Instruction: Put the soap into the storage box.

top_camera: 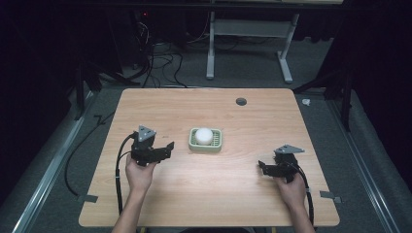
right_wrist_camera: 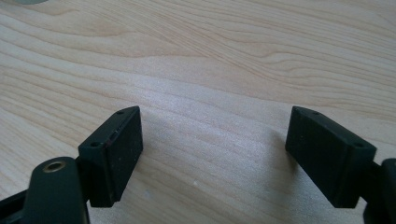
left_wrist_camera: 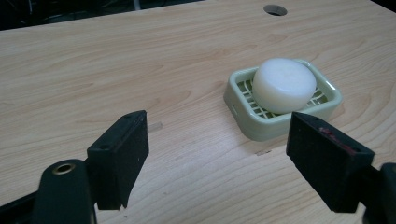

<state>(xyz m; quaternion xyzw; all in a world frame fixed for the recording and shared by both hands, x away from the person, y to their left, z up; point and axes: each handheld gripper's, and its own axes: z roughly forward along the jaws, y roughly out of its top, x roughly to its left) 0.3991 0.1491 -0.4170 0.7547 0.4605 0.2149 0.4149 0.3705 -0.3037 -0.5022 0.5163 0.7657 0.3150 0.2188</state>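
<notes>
A white round soap (top_camera: 204,135) is sitting in a pale green slatted dish (top_camera: 216,144) at the centre of the high view, on a wooden counter (top_camera: 209,194). The left claw (top_camera: 166,147) is hovering just left of the dish, jaws spread wide and empty; in the left gripper view the soap (left_wrist_camera: 284,85) is lying at upper right, ahead of the jaws. The right claw (top_camera: 262,166) is waiting at lower right, also gaping over bare wood. Nothing is being gripped yet; the pickup looks barely begun.
</notes>
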